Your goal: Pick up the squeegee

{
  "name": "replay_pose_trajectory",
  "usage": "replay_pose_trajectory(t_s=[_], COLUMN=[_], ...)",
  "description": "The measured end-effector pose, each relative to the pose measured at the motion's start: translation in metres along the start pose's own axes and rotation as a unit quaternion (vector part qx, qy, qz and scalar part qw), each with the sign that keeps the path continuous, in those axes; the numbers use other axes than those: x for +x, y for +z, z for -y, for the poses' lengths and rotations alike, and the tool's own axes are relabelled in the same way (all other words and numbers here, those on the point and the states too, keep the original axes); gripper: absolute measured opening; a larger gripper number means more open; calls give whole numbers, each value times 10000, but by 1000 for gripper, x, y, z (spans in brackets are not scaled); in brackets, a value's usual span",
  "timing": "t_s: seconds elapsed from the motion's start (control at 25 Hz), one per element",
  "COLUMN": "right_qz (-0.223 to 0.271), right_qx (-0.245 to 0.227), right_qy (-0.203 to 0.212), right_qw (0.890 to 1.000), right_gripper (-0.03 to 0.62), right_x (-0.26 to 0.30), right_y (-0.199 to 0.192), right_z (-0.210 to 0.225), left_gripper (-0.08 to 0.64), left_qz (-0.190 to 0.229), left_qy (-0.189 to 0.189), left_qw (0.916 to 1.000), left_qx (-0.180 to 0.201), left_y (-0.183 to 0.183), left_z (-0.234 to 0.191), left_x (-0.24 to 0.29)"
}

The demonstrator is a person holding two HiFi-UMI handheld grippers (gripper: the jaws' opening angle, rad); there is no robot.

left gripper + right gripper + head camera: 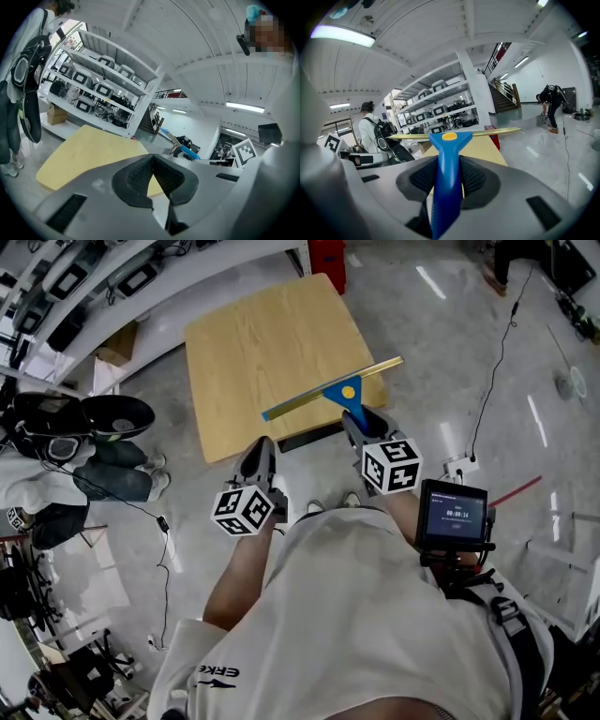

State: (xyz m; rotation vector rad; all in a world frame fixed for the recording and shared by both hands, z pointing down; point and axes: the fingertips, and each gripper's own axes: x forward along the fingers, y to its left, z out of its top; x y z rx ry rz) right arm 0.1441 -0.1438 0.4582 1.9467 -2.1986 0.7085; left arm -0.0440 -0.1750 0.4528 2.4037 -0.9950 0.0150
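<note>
As the right gripper (361, 423) clamps its jaws on the blue handle of the squeegee (333, 388), the left gripper (261, 454) hangs beside it with nothing between its jaws. In the right gripper view, the two ribbed pads (473, 178) press on either side of the handle, held partly apart by its width, with the squeegee (449, 154) rising straight out of the right gripper (445, 173). In the left gripper view, the jaws of the left gripper (152, 161) are pressed together, their tips meeting in a narrow point.

The handle points away from the person, toward the wooden worktop (262, 343), and widens into a head marked with a yellow disc (349, 390). Across that head sits the long brass-coloured blade (375, 368), at right angles to the handle. In the head view its long axis runs from lower left to upper right, over the near edge of the worktop by the right-hand corner. In the right gripper view the blade (497, 132) lies level, from side to side, with the worktop (487, 150) showing below it.
</note>
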Motion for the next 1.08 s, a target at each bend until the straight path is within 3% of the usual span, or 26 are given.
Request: replay_pose_trajectory(t_s=[0.28,0.68,1.08], right_qz=[-5,37,-12], right_qx=[19,-6,-38], right_qy=[-138,-257,-110], right_qw=[9999,9997,9999], right_gripper=[132,132,132], right_x=[4,2,2], right_y=[15,16,6], right_z=[-9,4,6], left_gripper=[5,5,5], left_qz=[-52,-88,-129], left_qy=[-121,-285,-254], left_qw=[9999,9996,9996], left_qx=[-12,-22,42], left_y=[21,18,4], left_z=[-6,-2,6], left_x=[3,21,22])
